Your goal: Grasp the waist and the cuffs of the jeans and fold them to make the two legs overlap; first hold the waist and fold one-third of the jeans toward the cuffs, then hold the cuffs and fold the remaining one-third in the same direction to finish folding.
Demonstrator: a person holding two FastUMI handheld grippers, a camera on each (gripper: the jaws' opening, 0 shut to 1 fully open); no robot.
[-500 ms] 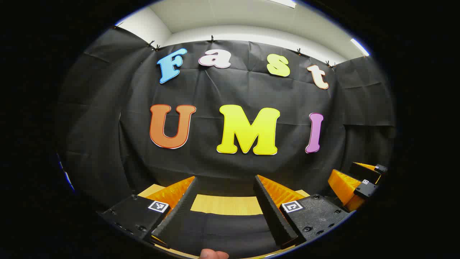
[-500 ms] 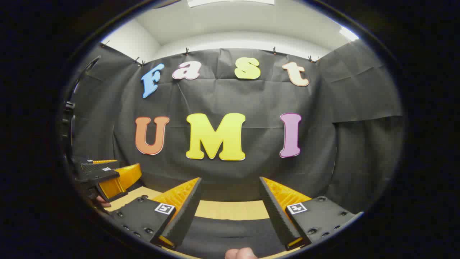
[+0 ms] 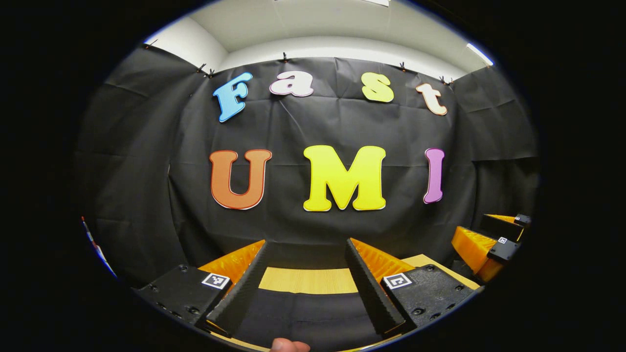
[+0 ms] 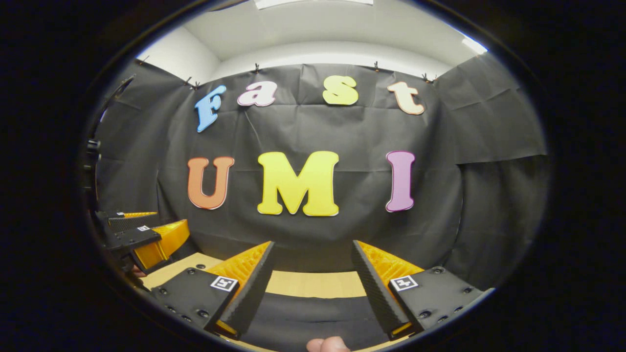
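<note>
- While I hold two tools level, my left hand-held gripper (image 3: 305,266) has its fingers spread wide on nothing.
- My right hand-held gripper (image 4: 313,269) gapes the same, empty.
- One wooden counter (image 3: 308,279) shows as a bare strip between the fingers, low in frame.
- Dark cloth (image 4: 313,318), possibly the jeans, lies at bottom centre; I cannot tell.
- One fingertip (image 4: 327,344) pokes in at the bottom edge.

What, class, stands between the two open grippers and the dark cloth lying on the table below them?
Nothing visible does. The left gripper and the right gripper both stand open above the dark cloth on the wooden table, with only open air between their fingers.
</note>
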